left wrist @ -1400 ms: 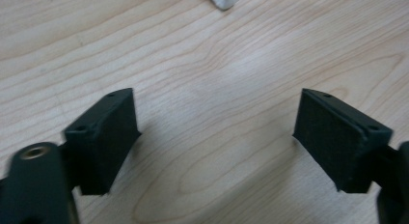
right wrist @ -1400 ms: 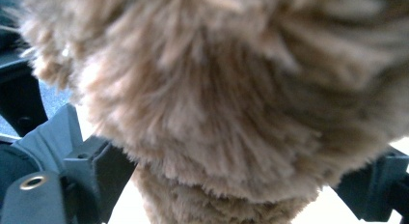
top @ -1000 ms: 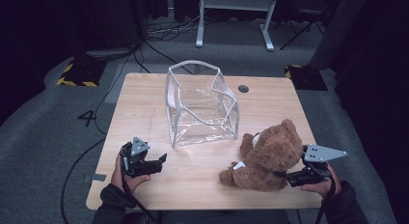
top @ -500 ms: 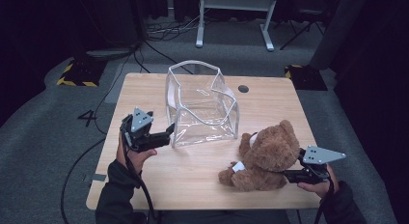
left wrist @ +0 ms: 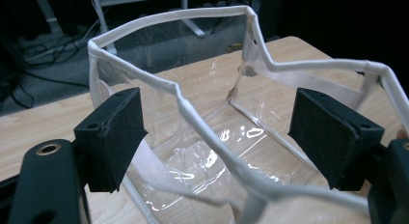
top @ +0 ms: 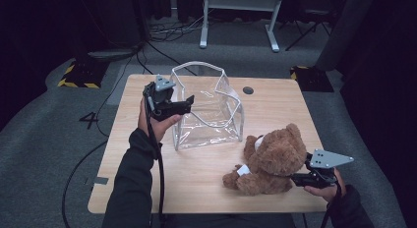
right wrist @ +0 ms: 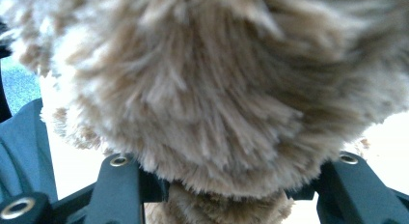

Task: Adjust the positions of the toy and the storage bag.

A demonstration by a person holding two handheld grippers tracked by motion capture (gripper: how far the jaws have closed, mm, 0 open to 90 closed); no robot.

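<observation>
Two grippers were in use on the wooden table (top: 147, 188). In the high view, the left gripper (top: 187, 101) stood raised at the left rim of the clear plastic bag (top: 211, 110), having come up and forward from the near left part of the table, where it rested a second earlier; the teddy bear (top: 268, 161) sat at the near right, apart from the bag, with the right gripper (top: 295, 178) against its right side, that hand unmoved. In the left gripper view, the jaws stood wide apart, straddling the bag's white-trimmed rim (left wrist: 217, 151) without pressing on it, the open mouth of the bag ahead. In the right gripper view, brown fur (right wrist: 217, 103) bulged between the jaws, which had just been closing and appeared clamped on the bear. Judgement: the bear was secured and the bag's rim was about to be pinched, so loading the bear into the bag seemed the step in hand.
</observation>
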